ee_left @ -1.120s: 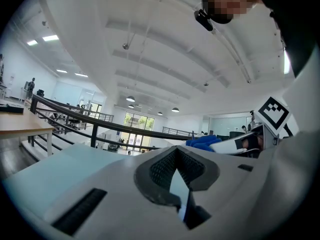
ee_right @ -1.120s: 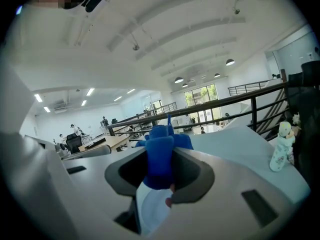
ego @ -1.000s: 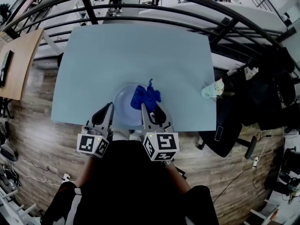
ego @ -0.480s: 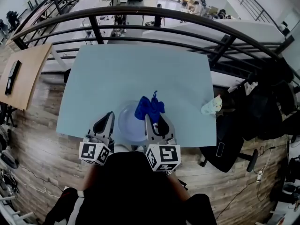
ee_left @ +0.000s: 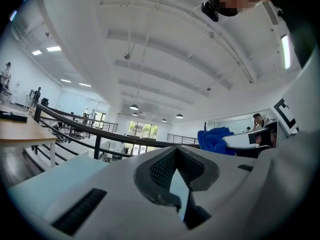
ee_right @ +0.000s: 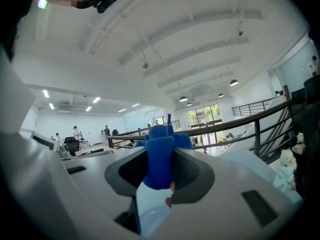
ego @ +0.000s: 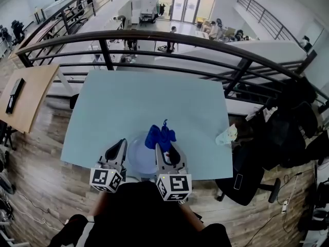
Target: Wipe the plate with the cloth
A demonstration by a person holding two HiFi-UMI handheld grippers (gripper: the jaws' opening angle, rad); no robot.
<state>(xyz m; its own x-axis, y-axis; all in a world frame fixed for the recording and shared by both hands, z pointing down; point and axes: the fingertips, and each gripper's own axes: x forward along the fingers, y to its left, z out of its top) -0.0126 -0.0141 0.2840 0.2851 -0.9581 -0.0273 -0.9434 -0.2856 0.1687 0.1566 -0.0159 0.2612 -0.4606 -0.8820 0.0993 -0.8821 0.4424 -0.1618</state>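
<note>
Head view, lower centre: pale plate (ego: 138, 157) on blue table (ego: 144, 99), blue cloth (ego: 160, 137) bunched at its upper right rim. Left gripper view: left gripper (ee_left: 176, 183) clamped on plate edge. Right gripper view, centre: right gripper (ee_right: 160, 183) pinching cloth.

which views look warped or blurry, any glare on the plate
Head view: strong fisheye, the railing bows into an arc; the plate is evenly lit, no glare. Left gripper view: dark corners, near jaws soft. Right gripper view: the cloth held in the jaws looks slightly soft, dark corners too.
</note>
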